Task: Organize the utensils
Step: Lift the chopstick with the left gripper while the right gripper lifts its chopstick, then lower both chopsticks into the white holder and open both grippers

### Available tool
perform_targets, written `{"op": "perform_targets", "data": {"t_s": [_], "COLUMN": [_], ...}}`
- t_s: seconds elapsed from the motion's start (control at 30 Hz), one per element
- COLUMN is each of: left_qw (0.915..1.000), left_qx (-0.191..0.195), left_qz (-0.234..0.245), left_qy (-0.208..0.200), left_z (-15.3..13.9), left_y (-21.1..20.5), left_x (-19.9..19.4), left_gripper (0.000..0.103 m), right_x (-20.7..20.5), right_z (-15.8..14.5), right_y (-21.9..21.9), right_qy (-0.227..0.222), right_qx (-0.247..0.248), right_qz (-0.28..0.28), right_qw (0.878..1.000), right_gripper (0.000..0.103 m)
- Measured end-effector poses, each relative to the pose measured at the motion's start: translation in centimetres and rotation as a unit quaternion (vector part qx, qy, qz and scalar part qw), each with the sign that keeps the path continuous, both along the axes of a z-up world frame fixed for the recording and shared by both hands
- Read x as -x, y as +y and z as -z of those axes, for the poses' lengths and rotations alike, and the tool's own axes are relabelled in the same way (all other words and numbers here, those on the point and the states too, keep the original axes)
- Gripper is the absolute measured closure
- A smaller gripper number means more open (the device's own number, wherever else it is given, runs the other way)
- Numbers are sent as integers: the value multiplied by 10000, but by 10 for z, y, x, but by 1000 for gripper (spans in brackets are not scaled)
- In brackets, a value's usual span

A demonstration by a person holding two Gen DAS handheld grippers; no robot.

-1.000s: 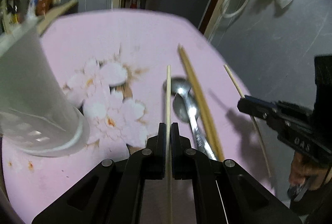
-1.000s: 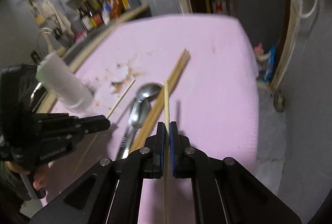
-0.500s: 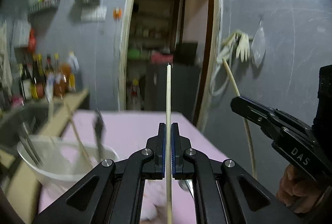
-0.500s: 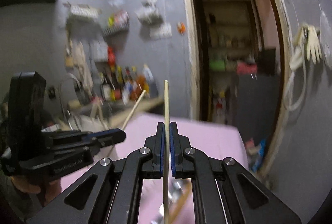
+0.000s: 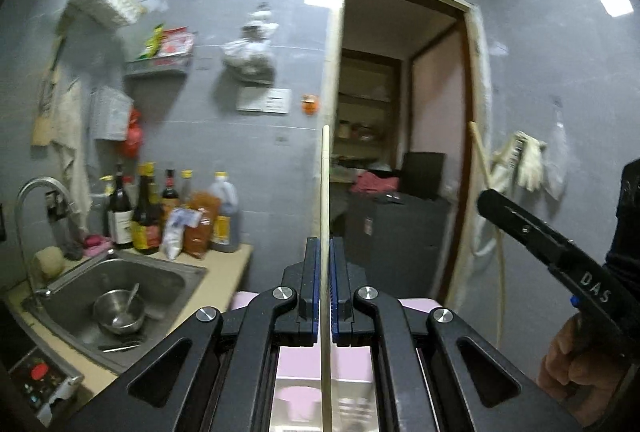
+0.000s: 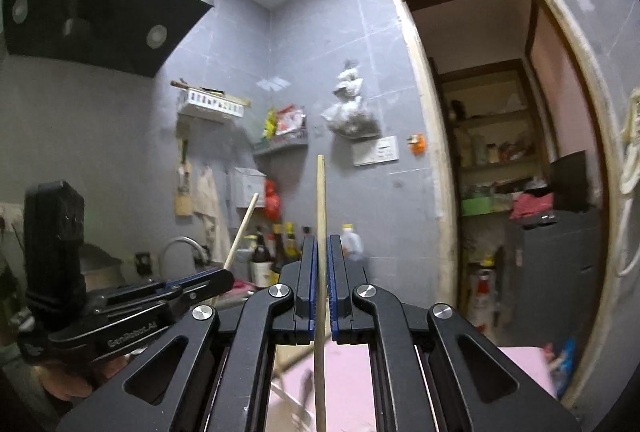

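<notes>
Left gripper (image 5: 325,292) and right gripper (image 6: 319,292) each clamp one chopstick (image 5: 325,191); best keep both upright, tips aligned.

Grey tiled walls; open doorway (image 5: 400,151) as landmark. Left of it: wall shelves (image 5: 158,65), bottles (image 5: 152,216), steel sink (image 5: 120,296). Range hood (image 6: 96,11) far left.
</notes>
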State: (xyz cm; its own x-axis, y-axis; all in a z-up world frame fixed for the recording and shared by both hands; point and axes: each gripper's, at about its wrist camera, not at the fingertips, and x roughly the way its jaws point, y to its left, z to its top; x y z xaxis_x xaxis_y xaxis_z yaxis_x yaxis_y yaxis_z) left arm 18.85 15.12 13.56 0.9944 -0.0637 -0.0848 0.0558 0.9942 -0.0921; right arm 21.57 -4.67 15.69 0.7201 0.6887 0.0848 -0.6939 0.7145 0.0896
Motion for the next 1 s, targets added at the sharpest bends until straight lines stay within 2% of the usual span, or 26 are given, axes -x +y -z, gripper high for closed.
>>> {"op": "perform_targets", "data": {"t_s": [0.17,0.37,0.57,1.0], "left_qw": [9991,9968,9963,9961], "left_qx": [369,714,770,644], "left_qz": [-193,-346,-358,-227], "left_qy": [24,31,129,551], "left_z": [16,34,49,79], "left_y": [38,63,64,39], "left_x": [-15,-29,-33,-21], "left_gripper": [101,101,101,101], "right_x": [-15,-24,-33,-32], "right_z": [13,33,53,88], "right_y": [25,42,50,44], "right_qy": [42,144,335,713], "right_qx": [-63,-204,-78,317], "right_qz": [-144,-192,-178,-211], "right_qw": [9999,9995,9992,9967], "right_gripper": [100,100,100,100]}}
